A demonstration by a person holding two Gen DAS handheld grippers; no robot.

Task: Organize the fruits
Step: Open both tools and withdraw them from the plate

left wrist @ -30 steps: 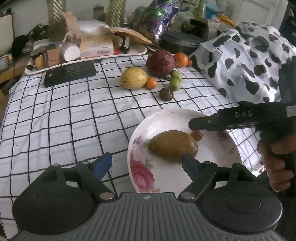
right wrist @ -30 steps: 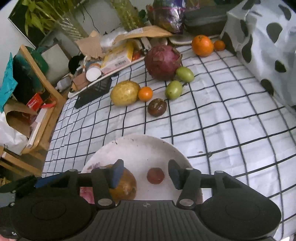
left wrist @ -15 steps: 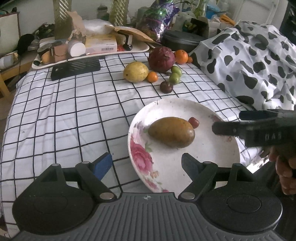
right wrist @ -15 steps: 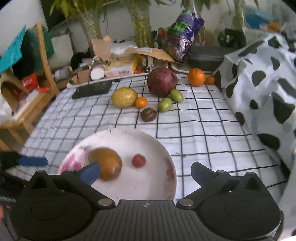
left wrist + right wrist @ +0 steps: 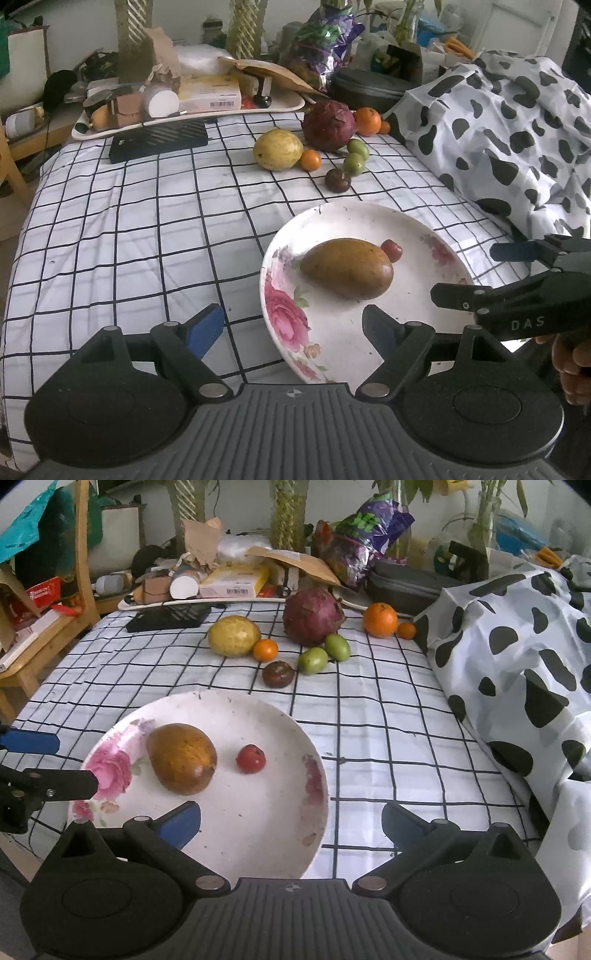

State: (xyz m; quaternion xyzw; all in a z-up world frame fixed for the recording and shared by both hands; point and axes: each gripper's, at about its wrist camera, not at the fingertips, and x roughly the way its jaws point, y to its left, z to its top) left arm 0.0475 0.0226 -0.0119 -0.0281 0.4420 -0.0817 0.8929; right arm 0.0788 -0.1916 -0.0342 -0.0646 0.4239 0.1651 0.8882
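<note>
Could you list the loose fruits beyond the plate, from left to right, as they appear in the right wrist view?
Yellow fruit → small orange fruit → dark brown fruit → nearer green fruit → farther green fruit → large orange → tiny orange fruit.

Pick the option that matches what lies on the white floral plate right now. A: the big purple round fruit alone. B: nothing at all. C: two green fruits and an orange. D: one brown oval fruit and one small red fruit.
D: the white floral plate holds only the brown oval fruit and the small red fruit; every other fruit lies on the checked cloth behind it.
</note>
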